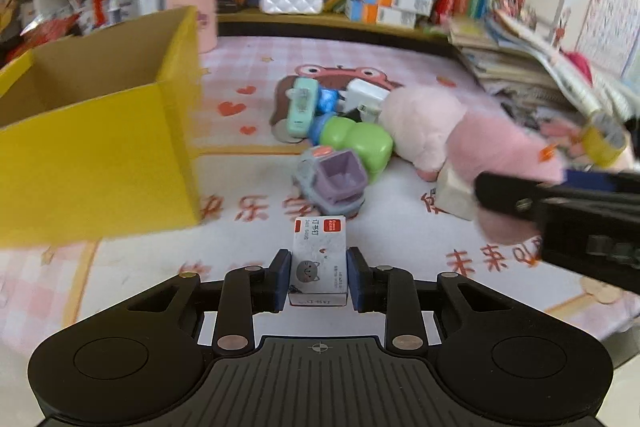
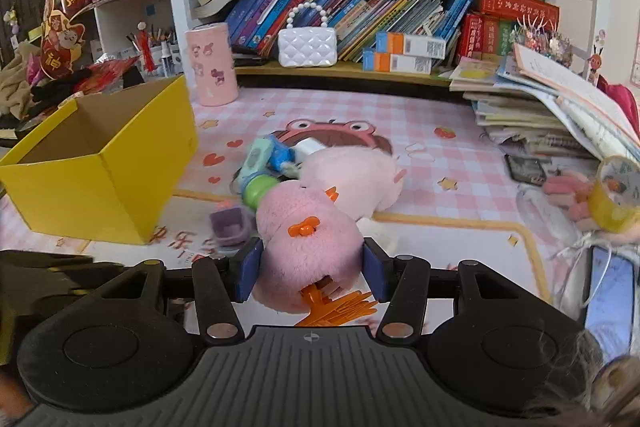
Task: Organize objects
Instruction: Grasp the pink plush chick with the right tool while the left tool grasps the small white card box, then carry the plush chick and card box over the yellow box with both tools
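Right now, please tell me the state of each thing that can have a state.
left gripper: shut on the small staples box.
right gripper: shut on the pink plush toy.
yellow cardboard box: open at the top, upright.
white quilted handbag: upright on the shelf.

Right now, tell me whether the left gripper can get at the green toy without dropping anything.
Probably not. The left gripper is shut on the small staple box, and the purple-bucket toy truck sits directly before the green toy.
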{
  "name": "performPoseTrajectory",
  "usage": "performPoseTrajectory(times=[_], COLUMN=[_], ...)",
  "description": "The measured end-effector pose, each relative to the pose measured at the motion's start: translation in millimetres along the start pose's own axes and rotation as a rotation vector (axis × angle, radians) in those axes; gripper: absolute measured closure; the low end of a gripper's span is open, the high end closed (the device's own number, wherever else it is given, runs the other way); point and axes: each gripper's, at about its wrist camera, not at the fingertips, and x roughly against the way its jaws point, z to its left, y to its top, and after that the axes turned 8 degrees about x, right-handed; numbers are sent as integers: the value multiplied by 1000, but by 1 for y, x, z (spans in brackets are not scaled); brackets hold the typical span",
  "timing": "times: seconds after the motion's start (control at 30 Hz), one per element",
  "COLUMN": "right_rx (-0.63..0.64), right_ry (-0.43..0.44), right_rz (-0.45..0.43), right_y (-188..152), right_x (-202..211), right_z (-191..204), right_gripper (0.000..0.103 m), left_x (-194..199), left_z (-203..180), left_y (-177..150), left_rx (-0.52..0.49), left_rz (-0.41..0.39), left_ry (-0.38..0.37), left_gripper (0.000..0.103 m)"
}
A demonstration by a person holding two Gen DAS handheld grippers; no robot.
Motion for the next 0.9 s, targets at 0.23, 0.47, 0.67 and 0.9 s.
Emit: performPoseTrajectory(times=[0.23,0.47,0.67,0.9], right_rx=[21,96,113,102], right_ry=[52,136,163,140], right_rz=[41,66,61,44], right_y=[-5,-14,-21,-26], right_x=[8,19,33,46], right_z=[60,135,180,207], right_gripper=[53,53,53,53], left_x=[67,108,136,154], left_z=[78,136,156,165], left_y=[-27,-47,-56,-60], left_rx=[240,328,287,215], left_rz=[-65,-82,-118,-148], left_ry=[78,145,171,146], left_gripper=[75,75,75,75])
